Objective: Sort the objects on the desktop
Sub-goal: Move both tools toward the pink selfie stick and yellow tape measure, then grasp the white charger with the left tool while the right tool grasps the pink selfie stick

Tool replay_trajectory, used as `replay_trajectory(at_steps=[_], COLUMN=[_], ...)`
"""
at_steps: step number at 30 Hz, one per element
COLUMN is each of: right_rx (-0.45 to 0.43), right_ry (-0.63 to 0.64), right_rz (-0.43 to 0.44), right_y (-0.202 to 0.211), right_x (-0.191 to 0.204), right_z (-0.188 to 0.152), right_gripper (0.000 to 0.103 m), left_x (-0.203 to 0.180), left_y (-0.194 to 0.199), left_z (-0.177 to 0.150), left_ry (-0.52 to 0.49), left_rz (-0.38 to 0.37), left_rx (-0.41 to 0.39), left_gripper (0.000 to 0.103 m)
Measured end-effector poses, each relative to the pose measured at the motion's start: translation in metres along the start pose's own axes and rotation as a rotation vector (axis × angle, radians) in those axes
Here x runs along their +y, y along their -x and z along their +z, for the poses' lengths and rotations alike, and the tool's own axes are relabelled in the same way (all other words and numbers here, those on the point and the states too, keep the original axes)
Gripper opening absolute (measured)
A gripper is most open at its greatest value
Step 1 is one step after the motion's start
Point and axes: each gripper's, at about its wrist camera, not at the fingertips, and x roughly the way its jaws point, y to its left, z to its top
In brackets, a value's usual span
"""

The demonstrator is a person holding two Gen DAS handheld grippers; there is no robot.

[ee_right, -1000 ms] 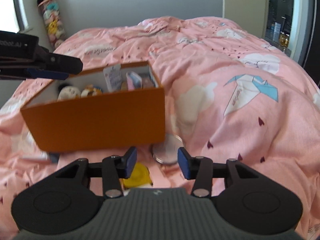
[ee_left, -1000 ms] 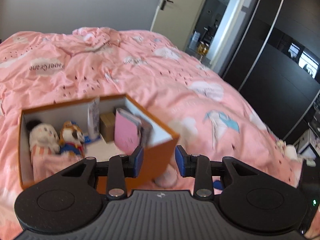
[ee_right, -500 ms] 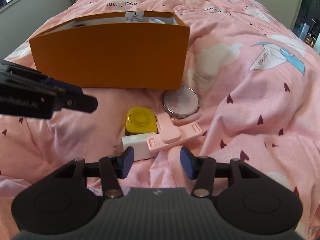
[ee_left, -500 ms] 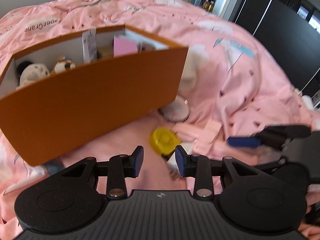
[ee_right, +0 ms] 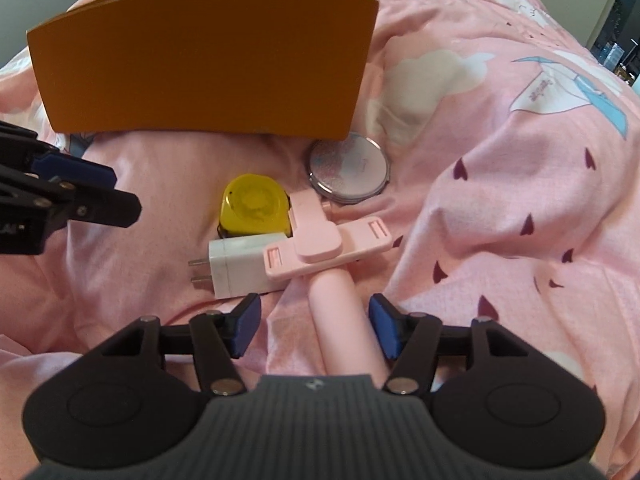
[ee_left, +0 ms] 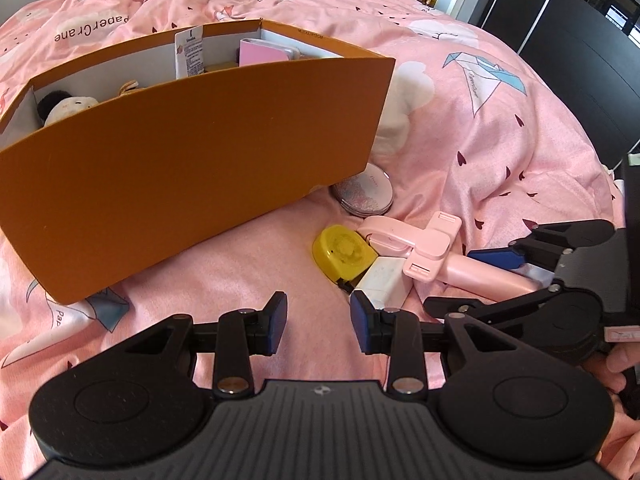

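Left wrist view is looking over the box wall — a plush, a white carton and a pink case are standing inside, which the right wrist view is not showing. The left gripper is hanging with its jaws wide, holding nothing, just near of the charger. The right wrist view is showing the right gripper spread wide around the pink stick handle, its pads not touching it. The stick's clamp is lying over the charger, touching the yellow tape; the mirror is lying just beyond, against the box. Against half a second ago, the right gripper has come forward — the handle was ahead of its fingertips then, and is now between them.
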Motion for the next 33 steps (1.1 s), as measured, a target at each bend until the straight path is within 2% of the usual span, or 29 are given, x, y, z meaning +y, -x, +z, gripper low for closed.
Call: replay_trajectory(at_steps=[2, 4, 8, 11, 19, 23, 26, 28, 33], right_rx=[0.009, 0.007, -0.003, -0.004, -0.024, -0.071, -0.098, -0.097, -0.07], right_ry=[0.0, -0.001, -0.028, -0.044, -0.109, -0.131, -0.11, -0.116, -0.125], right_rz=[0.009, 0.001, 0.005, 0.061, 0.112, 0.093, 0.045, 0.039, 0.058], right_y=[-0.005, -0.006, -0.002, 0.003, 0.021, 0.033, 0.036, 0.033, 0.022], right_x=[0.0, -0.001, -0.006, -0.009, -0.015, -0.026, -0.032, -0.038, -0.047], right_z=[0.002, 0.002, 0.001, 0.002, 0.007, 0.012, 0.018, 0.021, 0.022], right_gripper=[0.063, 0.056, 0.033, 0.029, 0.029, 0.029, 0.029, 0.029, 0.029], left_x=[0.001, 0.003, 0.003, 0.003, 0.004, -0.006, -0.018, -0.023, -0.03], left_y=[0.0, 0.0, 0.002, 0.002, 0.001, -0.006, -0.02, -0.031, -0.058], left_z=[0.0, 0.0, 0.0, 0.0, -0.003, 0.0, 0.003, 0.005, 0.009], left_ry=[0.013, 0.027, 0.036, 0.039, 0.041, -0.034, -0.101, -0.128, -0.176], left_rz=[-0.002, -0.005, -0.003, -0.003, -0.016, -0.034, -0.093, -0.126, -0.102], left_rx=[0.003, 0.007, 0.004, 0.006, 0.012, 0.027, 0.055, 0.067, 0.109], left_gripper=[0.039, 0.039, 0.039, 0.039, 0.039, 0.039, 0.04, 0.052, 0.052])
